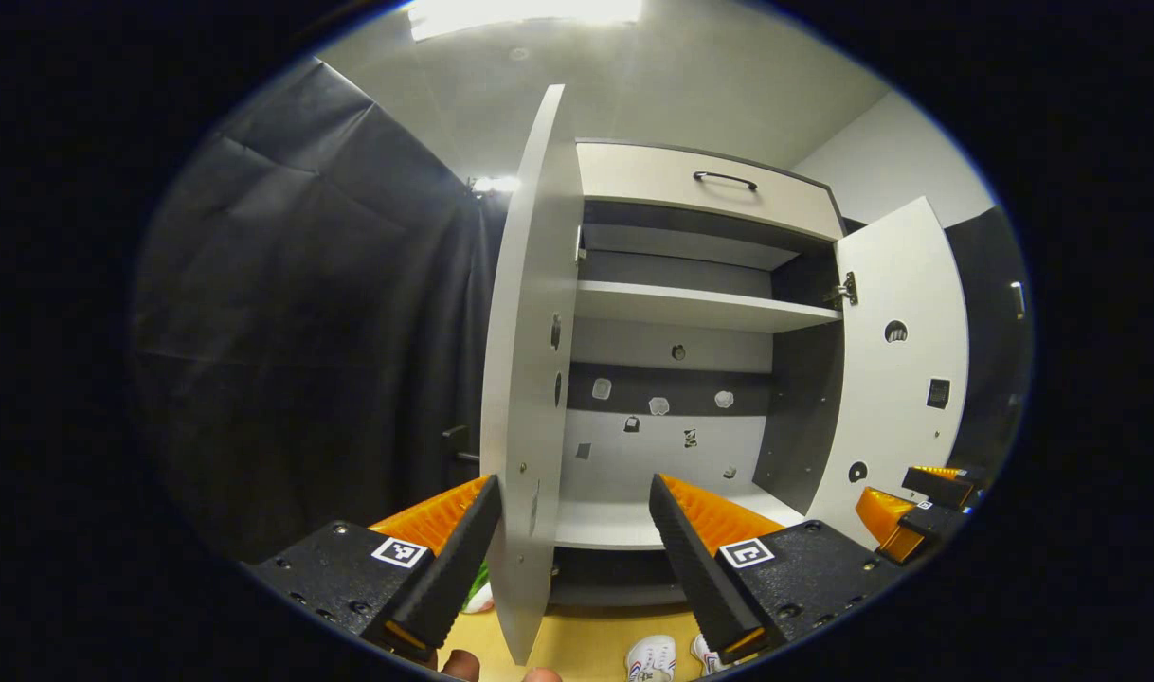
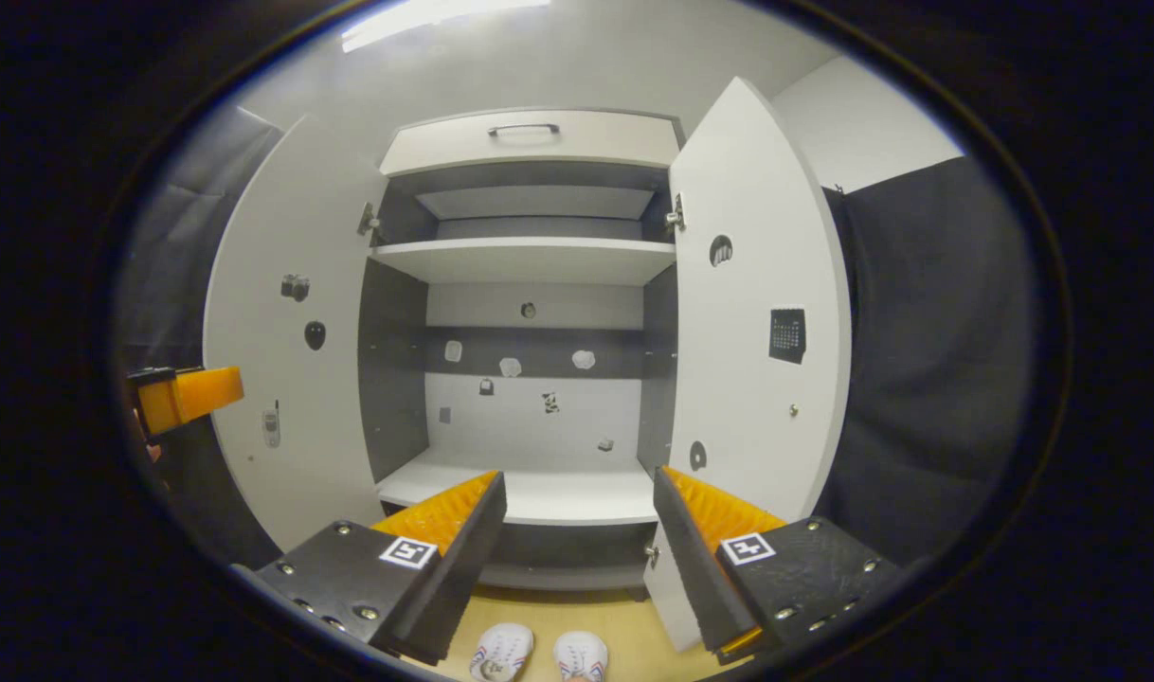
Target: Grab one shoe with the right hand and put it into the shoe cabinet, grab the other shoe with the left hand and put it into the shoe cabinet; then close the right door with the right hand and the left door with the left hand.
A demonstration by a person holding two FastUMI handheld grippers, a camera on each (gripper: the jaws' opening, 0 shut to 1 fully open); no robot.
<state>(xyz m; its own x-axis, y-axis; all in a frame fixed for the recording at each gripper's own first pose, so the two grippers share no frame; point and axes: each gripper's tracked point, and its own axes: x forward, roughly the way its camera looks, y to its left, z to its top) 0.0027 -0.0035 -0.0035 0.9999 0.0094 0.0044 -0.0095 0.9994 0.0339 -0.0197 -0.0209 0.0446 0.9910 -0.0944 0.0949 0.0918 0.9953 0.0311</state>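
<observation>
Both doors of the shoe cabinet (image 2: 530,313) stand open; left gripper (image 1: 572,530) and right gripper (image 2: 577,530) gape empty, shoes (image 2: 539,654) on the floor

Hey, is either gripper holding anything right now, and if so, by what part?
Nothing is held. The left gripper and right gripper are both open, and both shoes sit on the floor before the cabinet.

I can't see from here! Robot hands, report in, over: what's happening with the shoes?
Both grippers open, empty. Shoes on the floor before the cabinet. Both doors open, nothing blocking.
</observation>
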